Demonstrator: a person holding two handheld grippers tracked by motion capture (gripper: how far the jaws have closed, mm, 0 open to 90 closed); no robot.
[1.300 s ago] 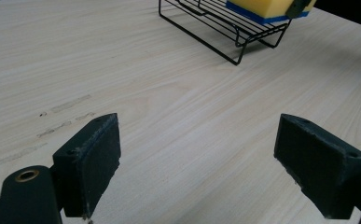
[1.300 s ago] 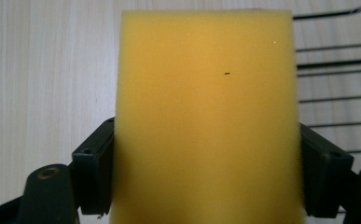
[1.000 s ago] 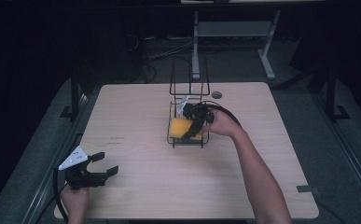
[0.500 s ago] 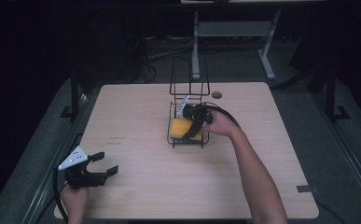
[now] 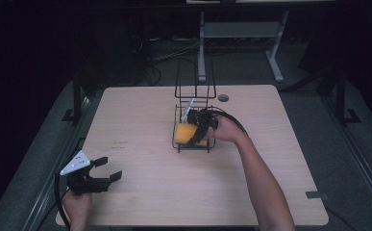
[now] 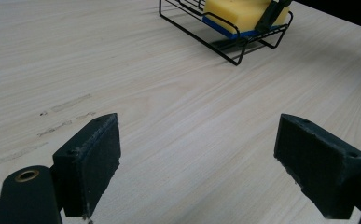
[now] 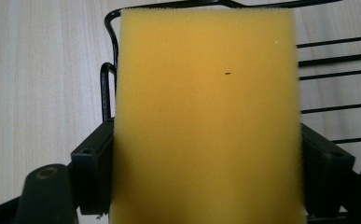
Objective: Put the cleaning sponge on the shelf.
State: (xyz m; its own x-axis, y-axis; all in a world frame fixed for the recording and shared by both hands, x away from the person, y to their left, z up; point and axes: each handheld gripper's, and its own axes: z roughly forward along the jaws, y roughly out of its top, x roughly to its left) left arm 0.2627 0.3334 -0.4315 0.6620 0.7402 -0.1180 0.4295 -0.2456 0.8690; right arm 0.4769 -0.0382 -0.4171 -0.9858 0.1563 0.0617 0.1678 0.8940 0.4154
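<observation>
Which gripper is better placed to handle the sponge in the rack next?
The right gripper. Its jaws already stand on both sides of the yellow sponge in the wire rack. The left gripper is open near the table's front left corner, far from the rack.

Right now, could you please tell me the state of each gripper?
Left gripper: open, holding nothing, near the table's front left corner.
Right gripper: shut on the yellow sponge in the wire rack.

left gripper (image 5: 105,172) | jaws wide (low) | right gripper (image 5: 199,130) | jaws clamped, arm extended
</observation>
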